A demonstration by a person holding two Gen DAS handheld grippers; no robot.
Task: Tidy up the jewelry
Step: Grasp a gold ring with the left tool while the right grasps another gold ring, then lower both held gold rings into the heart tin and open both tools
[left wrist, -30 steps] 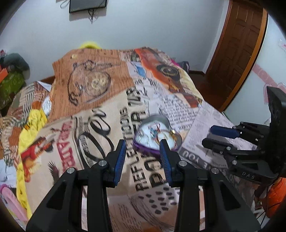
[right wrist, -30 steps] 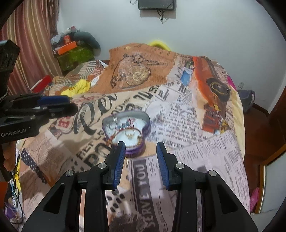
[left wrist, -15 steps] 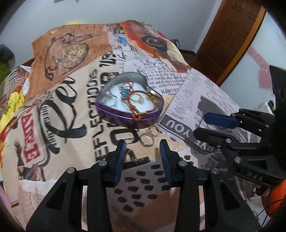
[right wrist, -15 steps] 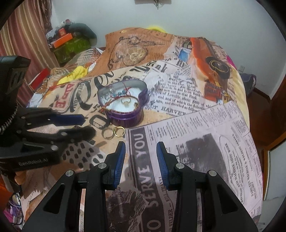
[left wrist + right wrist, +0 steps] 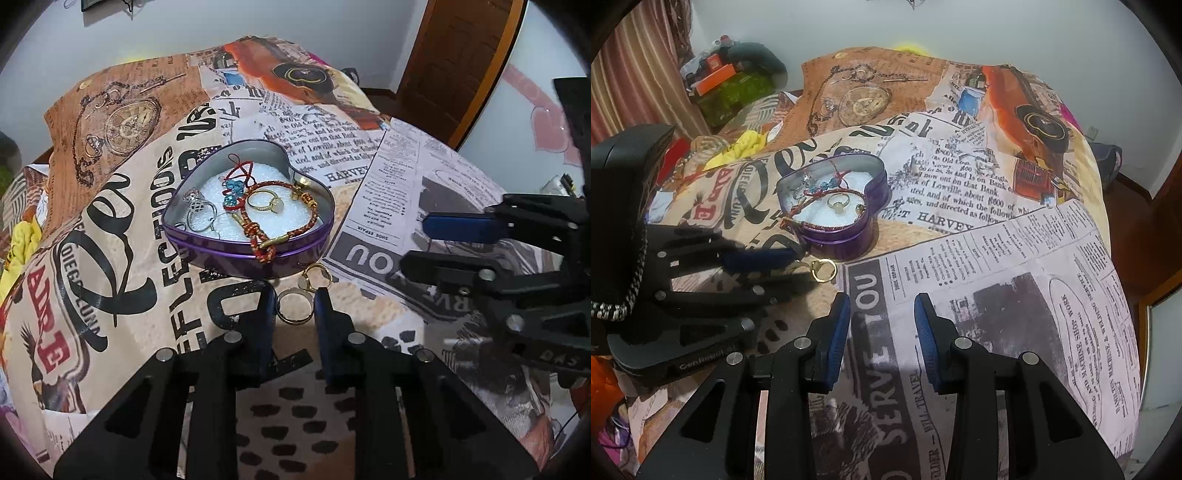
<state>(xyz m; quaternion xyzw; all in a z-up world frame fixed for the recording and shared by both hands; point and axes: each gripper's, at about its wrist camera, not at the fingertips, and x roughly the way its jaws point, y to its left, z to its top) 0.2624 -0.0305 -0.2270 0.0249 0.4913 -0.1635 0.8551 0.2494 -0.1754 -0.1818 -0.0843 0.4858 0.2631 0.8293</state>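
A purple heart-shaped tin (image 5: 236,254) (image 5: 846,236) sits on the printed bedspread. It holds a red cord bracelet (image 5: 291,229), a gold ring (image 5: 264,203), a silver ring (image 5: 199,210) and blue beads. Two gold rings lie on the cloth just in front of the tin: a plain band (image 5: 294,310) and a smaller one (image 5: 314,277); one shows in the right wrist view (image 5: 823,270). My left gripper (image 5: 294,308) is open with the plain band between its fingertips, down at the cloth. My right gripper (image 5: 882,321) is open and empty over the newspaper print, right of the tin.
The bedspread (image 5: 110,258) covers a bed that falls away at the right edge (image 5: 1108,258). A wooden door (image 5: 454,62) stands at the right. Clutter and a curtain (image 5: 639,74) lie at the far left. A white wall stands behind.
My left gripper has moved forward and down until its fingertips straddle the plain gold band. My right gripper has dipped a little closer to the bed.
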